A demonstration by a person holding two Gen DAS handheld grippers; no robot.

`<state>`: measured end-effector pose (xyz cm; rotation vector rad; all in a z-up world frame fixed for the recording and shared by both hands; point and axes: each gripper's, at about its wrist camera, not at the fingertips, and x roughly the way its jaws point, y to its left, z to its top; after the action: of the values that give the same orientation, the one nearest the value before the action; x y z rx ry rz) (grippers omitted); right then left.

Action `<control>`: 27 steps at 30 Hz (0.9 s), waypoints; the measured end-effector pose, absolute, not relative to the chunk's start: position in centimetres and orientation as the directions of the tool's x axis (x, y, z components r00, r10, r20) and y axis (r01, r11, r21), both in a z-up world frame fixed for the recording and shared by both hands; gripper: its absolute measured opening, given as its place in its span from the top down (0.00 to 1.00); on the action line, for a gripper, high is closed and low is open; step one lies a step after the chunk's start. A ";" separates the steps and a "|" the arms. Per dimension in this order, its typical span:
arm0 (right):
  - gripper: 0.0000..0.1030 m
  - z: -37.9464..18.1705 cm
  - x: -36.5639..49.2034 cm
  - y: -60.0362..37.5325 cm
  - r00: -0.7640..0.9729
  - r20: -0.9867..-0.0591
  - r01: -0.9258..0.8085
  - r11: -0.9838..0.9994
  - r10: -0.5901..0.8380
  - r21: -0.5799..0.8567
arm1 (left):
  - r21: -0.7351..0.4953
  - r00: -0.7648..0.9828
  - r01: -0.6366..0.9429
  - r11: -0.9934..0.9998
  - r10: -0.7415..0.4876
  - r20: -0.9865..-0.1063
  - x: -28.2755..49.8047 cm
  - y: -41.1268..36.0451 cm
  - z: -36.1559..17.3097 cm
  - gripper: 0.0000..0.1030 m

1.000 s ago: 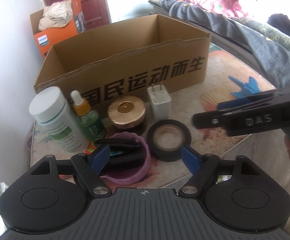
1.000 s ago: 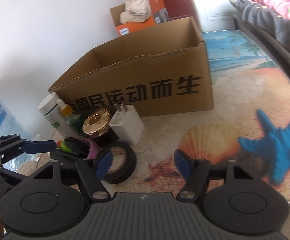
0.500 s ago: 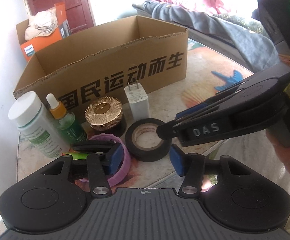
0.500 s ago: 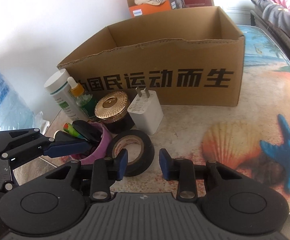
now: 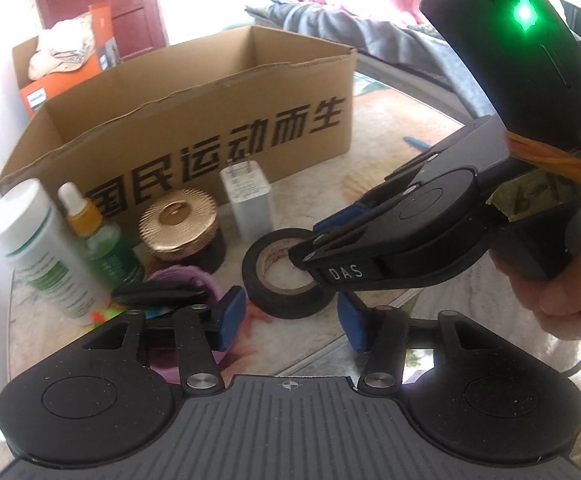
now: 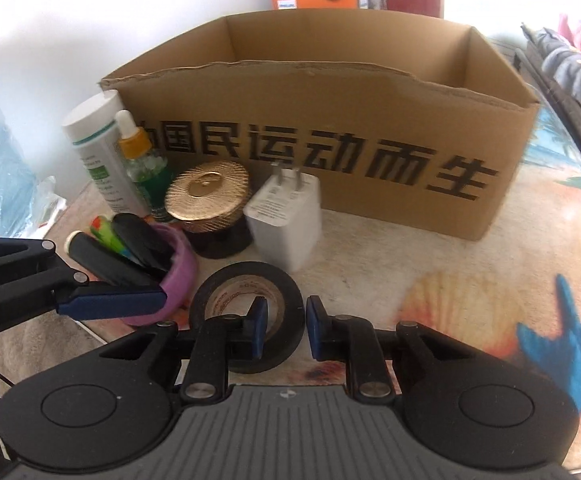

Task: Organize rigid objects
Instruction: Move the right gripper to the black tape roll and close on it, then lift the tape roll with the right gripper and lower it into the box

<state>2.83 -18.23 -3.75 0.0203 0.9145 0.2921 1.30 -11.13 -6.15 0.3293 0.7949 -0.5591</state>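
STEP: pick-up of black tape roll (image 6: 246, 312) | RIGHT: right gripper (image 6: 283, 330) closing, roll's wall between its pads | LEFT: left gripper (image 5: 288, 322) opening, ungrasping, roll just ahead | NEXT: lift toward cardboard box (image 6: 330, 80) beyond fingertips

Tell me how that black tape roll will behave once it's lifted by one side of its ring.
The black tape roll looks stiff, so it should hold its shape. Held by one wall, as the closing right tool straddles it, it may swing downward. Dropped on edge, it would probably roll across the table.

tape roll (image 6: 246, 304) before charger (image 6: 286, 220) | box (image 6: 330, 120) behind (open-topped)
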 end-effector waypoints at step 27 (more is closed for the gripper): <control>0.79 -4.1 1.6 -25.3 0.584 -0.754 -0.149 0.953 0.301 0.264 | 0.088 0.514 0.675 0.733 -0.381 -0.768 3.1 -17.8 -7.9 0.39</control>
<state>1.61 -25.33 -4.15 0.1795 0.9109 0.2641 3.12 -17.83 -7.95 0.4049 0.8054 -0.6555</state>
